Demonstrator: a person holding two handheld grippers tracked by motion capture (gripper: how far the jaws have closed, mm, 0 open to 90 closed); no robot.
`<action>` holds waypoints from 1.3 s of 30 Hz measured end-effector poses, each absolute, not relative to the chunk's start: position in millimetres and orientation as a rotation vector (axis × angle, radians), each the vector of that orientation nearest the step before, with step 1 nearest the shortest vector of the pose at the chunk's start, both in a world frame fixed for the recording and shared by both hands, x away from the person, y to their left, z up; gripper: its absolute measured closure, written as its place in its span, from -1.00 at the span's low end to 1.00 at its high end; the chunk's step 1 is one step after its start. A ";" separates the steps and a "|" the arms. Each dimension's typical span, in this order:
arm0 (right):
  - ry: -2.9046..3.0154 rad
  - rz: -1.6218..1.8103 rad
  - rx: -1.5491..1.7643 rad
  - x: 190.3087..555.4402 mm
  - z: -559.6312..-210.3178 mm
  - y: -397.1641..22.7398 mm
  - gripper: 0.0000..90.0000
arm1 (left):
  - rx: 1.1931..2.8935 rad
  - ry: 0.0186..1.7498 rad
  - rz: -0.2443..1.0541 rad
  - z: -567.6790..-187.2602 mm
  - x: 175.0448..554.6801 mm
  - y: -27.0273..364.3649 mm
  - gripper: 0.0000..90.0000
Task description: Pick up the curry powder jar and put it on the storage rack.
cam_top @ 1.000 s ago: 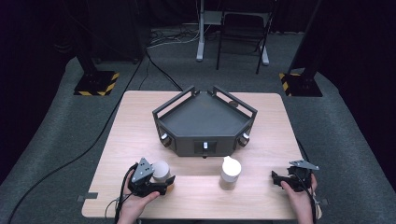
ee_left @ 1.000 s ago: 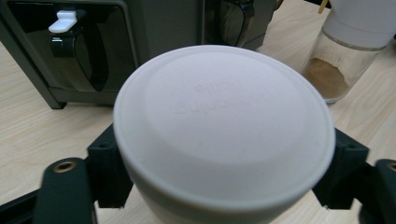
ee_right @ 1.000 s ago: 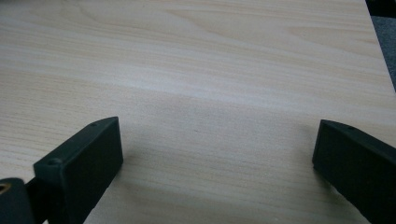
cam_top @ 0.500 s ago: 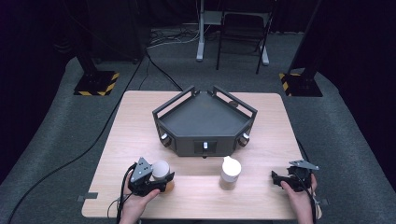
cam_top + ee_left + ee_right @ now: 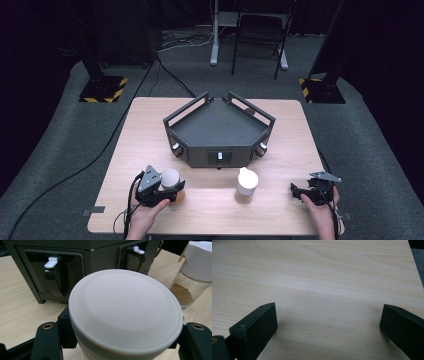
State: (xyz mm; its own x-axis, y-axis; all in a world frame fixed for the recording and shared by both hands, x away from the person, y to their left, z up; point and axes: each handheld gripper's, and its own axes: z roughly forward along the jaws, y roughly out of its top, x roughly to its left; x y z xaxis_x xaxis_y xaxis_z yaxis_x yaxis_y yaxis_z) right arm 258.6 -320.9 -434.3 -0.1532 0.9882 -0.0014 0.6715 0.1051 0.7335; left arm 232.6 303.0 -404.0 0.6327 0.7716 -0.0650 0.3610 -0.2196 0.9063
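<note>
While the left gripper (image 5: 172,187) fingers are clamping the white-lidded jar (image 5: 125,315) low on the bench (image 5: 280,210) | right gripper (image 5: 300,192) fingers are gaping, empty | risk: smooth jar is likely slipping or tipping when lifted, knocking the spice bottle (image 5: 246,185) beside it.

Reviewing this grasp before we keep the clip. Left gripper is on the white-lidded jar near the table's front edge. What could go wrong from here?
1. The left gripper is shut on the white-lidded jar just under the lid; on a lift it could slip or tilt.
2. The shaker jar of brown powder stands close beside it; a sideways swing might knock it over.
3. The dark tray sits right behind, so a forward move could clip its front latches.
</note>
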 end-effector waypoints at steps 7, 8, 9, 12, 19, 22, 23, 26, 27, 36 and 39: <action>1.884 0.822 1.614 258.6 -434.3 -320.9 -0.99 | 1.812 0.904 0.515 -395.2 233.4 302.4 -0.25; 1.884 0.822 1.614 258.6 -434.3 -320.9 -0.99 | 1.812 0.903 0.517 -393.9 233.6 302.0 -0.25; 1.884 0.822 1.614 258.6 -434.2 -320.9 -0.99 | 1.811 0.903 0.519 -392.8 233.8 301.7 -0.25; 1.884 0.822 1.615 258.6 -434.3 -320.8 -0.99 | 1.807 0.900 0.522 -389.5 235.0 300.6 -0.25; 1.884 0.822 1.614 258.6 -434.3 -320.9 -0.99 | 1.812 0.895 0.528 -381.5 239.1 296.3 -0.25; 1.884 0.822 1.614 258.6 -434.2 -320.9 -0.99 | 1.809 0.892 0.530 -377.4 240.9 294.3 -0.25; 1.884 0.822 1.615 258.6 -434.3 -320.9 -0.99 | 1.810 0.890 0.532 -376.0 241.6 293.8 -0.25; 1.884 0.822 1.614 258.6 -434.2 -320.9 -0.99 | 1.808 0.888 0.534 -372.0 243.7 291.9 -0.25; 1.884 0.822 1.615 258.6 -434.3 -320.9 -0.99 | 1.810 0.887 0.537 -370.3 244.5 291.2 -0.25; 1.884 0.822 1.614 258.6 -434.3 -320.9 -0.99 | 1.811 0.884 0.551 -355.9 252.1 285.7 -0.25; 1.885 0.821 1.616 258.9 -434.1 -320.7 -1.00 | 1.811 0.884 0.553 -350.5 254.7 284.1 -0.25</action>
